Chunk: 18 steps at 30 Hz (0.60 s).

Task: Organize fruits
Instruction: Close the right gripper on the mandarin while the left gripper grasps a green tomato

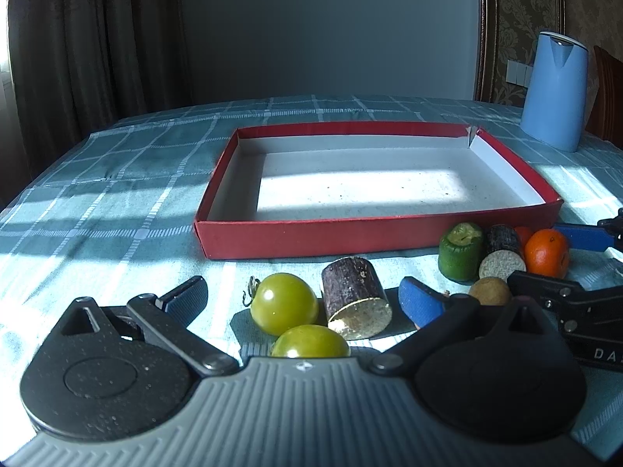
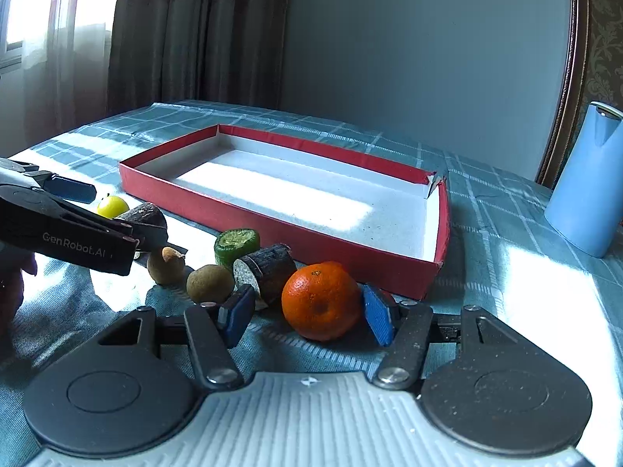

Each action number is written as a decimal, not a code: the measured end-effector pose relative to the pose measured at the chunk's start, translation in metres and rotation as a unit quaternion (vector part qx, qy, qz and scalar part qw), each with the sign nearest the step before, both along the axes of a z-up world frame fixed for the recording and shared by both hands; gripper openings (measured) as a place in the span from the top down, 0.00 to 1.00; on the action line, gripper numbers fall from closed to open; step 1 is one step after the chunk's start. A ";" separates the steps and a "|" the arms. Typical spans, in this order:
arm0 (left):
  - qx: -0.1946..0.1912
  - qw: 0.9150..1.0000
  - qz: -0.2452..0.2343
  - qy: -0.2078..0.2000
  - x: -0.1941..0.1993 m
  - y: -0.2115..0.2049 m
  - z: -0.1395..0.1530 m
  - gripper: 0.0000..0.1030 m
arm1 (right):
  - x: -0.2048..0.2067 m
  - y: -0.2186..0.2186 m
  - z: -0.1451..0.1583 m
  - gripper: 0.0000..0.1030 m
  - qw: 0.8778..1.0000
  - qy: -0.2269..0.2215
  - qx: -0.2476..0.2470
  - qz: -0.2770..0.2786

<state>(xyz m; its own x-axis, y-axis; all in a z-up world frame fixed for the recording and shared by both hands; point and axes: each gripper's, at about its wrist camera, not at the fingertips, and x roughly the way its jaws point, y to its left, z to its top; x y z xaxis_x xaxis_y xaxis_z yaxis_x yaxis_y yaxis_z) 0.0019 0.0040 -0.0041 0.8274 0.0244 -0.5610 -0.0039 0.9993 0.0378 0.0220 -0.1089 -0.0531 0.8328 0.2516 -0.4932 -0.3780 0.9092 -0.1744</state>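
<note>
Here the right tool [image 2: 307,317] sits low over the table [image 2: 506,210] with the orange [image 2: 320,300] between its blue pads. The right pad [image 2: 378,320] lies just against the fruit's side; the left pad [image 2: 235,313] stands a little off it, so the fingers are apart around the orange and not yet clamped. The orange rests on the checked cloth just in front of the near wall of the red tray [image 2: 272,218], whose white floor is bare.

Left of the orange lie a dark log piece [image 2: 268,270] with a pale cut end, a green cut piece [image 2: 235,245] behind it, and two brown kiwis [image 2: 209,283] further left.

The left tool [image 1: 307,299] rests near the table's front edge with its fingers spread wide, gripping nothing. Between them lie two green tomatoes [image 1: 283,303], one nearer the camera than the other, and a second log piece [image 1: 356,297] lying on its side. From this view the orange [image 1: 546,252] sits far to the right, beside the green piece [image 1: 460,251] and the first log piece [image 1: 502,257].

A blue jug [image 1: 555,89] stands at the far right of the table, well apart from the fruit.
</note>
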 end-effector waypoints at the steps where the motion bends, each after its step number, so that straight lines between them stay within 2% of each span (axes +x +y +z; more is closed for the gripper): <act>1: -0.001 1.000 0.001 0.000 0.000 0.000 0.000 0.00 | 0.002 0.003 0.000 0.44 1.000 -0.004 -0.011 0.004; 4: -0.001 1.000 0.000 0.004 0.001 0.001 -0.001 0.00 | -0.001 0.002 -0.001 0.49 1.000 -0.009 -0.016 0.005; 9: -0.001 1.000 0.000 0.003 0.001 0.001 0.000 0.00 | -0.003 -0.011 0.001 0.58 1.000 -0.002 0.010 0.000; 14: -0.001 1.000 0.005 -0.009 -0.002 0.002 0.001 0.00 | 0.000 -0.013 0.001 0.58 1.000 0.001 0.014 0.003; 18: 0.019 0.999 0.008 -0.035 -0.021 0.007 0.004 0.00 | -0.001 -0.015 0.001 0.58 1.000 -0.004 0.022 0.005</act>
<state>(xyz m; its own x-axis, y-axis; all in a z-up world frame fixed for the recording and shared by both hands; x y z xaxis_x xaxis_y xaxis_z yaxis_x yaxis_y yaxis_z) -0.0190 0.0113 -0.0004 0.8644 0.0592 -0.4993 -0.0246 0.9968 0.0756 0.0212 -0.1235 -0.0522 0.8336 0.2818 -0.4751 -0.3863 0.9122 -0.1368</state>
